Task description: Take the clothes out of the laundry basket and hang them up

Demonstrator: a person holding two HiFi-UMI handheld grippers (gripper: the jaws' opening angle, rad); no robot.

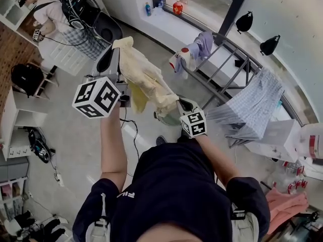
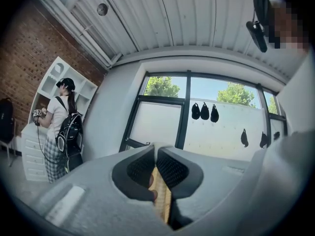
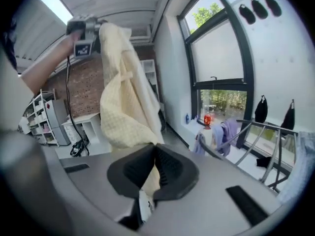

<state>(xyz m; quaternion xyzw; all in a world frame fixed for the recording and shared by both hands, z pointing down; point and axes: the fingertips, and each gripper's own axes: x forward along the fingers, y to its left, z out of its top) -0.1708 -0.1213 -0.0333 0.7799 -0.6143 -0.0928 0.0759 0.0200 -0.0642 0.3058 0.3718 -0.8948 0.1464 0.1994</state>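
The right tool and left tool both clench the pale yellow garment, which is stretched in the air and not yet hung. Beyond it, the drying rack already carries a checked piece at its near end and a purple one at its far end.

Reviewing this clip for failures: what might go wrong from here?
Both the left tool and right tool pinch only thin edges of the yellow garment, so it may slip free. The drying rack already carries a purple garment and a checked cloth; the new piece could land overlapping them.
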